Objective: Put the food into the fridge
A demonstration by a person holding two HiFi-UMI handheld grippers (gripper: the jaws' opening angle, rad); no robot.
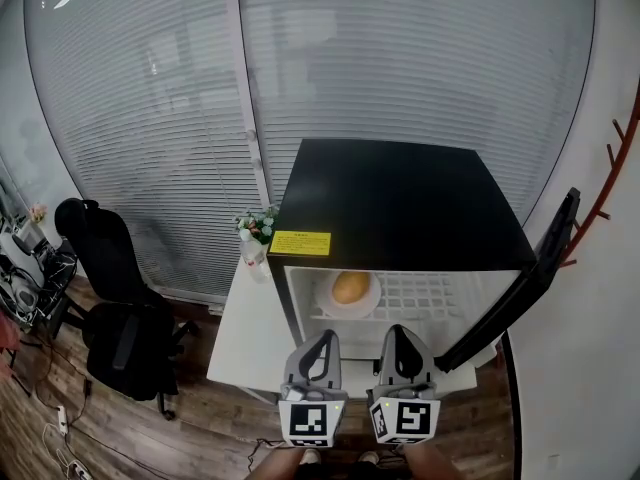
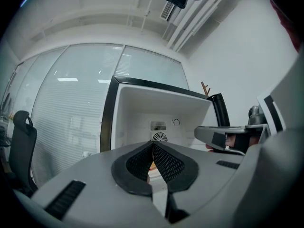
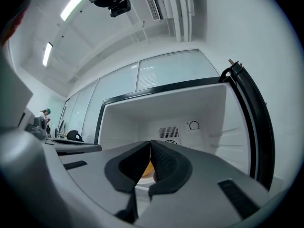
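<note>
Food (image 1: 350, 287) is seen in the head view already inside the open fridge (image 1: 400, 203), resting on a white plate (image 1: 371, 306) on the wire shelf. It lies straight ahead of both grippers and just beyond their tips, between their two lines and somewhat closer to the left gripper (image 1: 326, 338) than to the right gripper (image 1: 399, 333). It is a rounded, yellow-orange piece with a smooth, matte skin; its slightly longer axis runs across, left to right. Neither gripper touches it. The door (image 1: 520, 288) stands open, out to the right of the right gripper, so the right hand is judged better placed for swinging it shut.

Left gripper view: the jaws of the left gripper (image 2: 153, 145) are pressed together with nothing between them. Only an orange sliver of the food (image 2: 151, 166) is glimpsed past the pads, ahead and low. The fridge interior fills the field beyond.

Right gripper view: the right gripper (image 3: 150, 143) is likewise closed and empty, pads meeting at the tip. The food (image 3: 146, 170) shows as an orange patch ahead and below the tips. The door (image 3: 251, 118) is seen edge-on to the right.
</note>
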